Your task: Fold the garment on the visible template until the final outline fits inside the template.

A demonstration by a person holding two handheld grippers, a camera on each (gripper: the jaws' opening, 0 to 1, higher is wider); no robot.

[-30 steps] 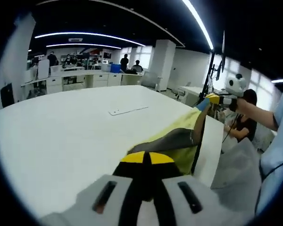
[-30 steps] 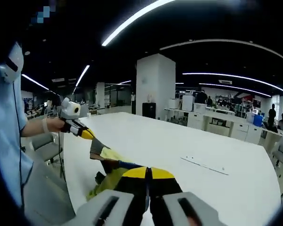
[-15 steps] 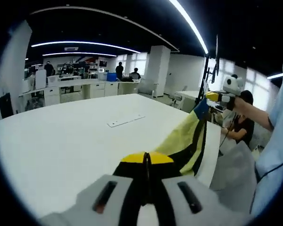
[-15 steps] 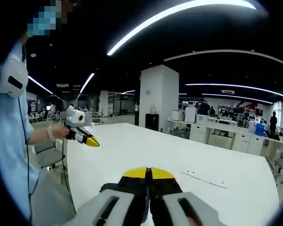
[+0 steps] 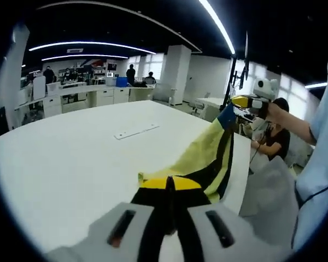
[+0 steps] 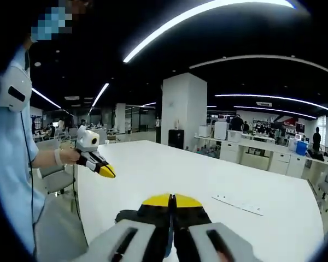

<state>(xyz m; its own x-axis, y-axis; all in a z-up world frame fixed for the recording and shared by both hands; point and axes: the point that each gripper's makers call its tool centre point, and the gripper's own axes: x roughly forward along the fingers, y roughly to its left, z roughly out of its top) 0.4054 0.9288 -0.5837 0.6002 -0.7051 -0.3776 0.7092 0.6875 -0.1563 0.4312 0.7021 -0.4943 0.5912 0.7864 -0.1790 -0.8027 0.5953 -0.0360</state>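
Observation:
A yellow garment (image 5: pixel 208 155) with black and grey panels hangs stretched in the air over the white table's (image 5: pixel 71 158) right edge. My left gripper (image 5: pixel 169 183) is shut on its near end. In the left gripper view my right gripper (image 5: pixel 238 101) is held high at the upper right, shut on the garment's blue corner. In the right gripper view my right gripper (image 6: pixel 172 200) has its jaws together, with dark cloth (image 6: pixel 127 217) just to their left. There a hand holds my left gripper (image 6: pixel 106 173) over the table's left edge.
A flat white strip (image 5: pixel 135 131) lies on the table (image 6: pixel 169 169) past the garment, also the strip (image 6: pixel 236 204) in the right gripper view. A seated person (image 5: pixel 276 139) is beyond the table's right edge. Desks and a white pillar (image 6: pixel 180 109) stand farther back.
The garment has come up off the table edge, where it lay bunched, and now hangs taut between both grippers. Both grippers have risen and drawn apart.

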